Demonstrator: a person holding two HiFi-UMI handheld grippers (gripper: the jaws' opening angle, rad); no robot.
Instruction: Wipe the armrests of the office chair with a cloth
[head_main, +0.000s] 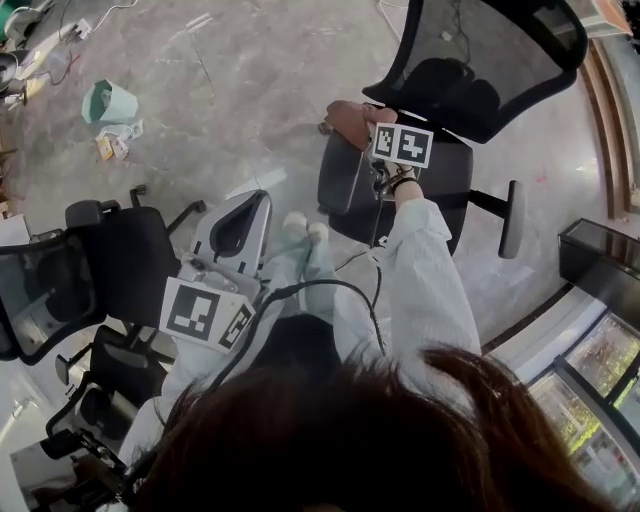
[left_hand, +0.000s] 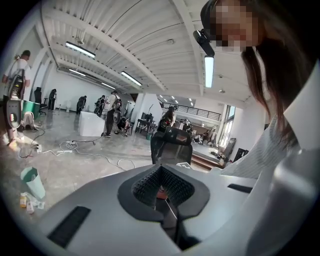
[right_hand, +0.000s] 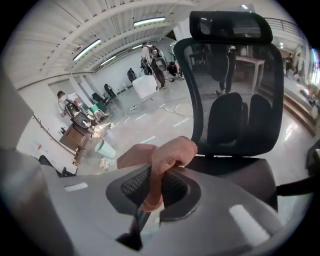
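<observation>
While clenched on cloth (right_hand: 167, 155), right tongs (right_hand: 152, 187) outstretched at armrest (head_main: 342, 180); left tongs (left_hand: 162, 187) clenched, empty

The right claw (head_main: 375, 138) is held out on a white-sleeved arm, with a pinkish cloth (head_main: 347, 120) bunched at its tip over the far end of the office chair's (head_main: 470, 60) nearer armrest (head_main: 342, 180). The left claw (head_main: 250, 205) hangs clear of that chair, beside a second black chair (head_main: 90, 270). A green bin (head_main: 108, 100) lies on the floor (head_main: 260, 80) near its far left edge.
</observation>
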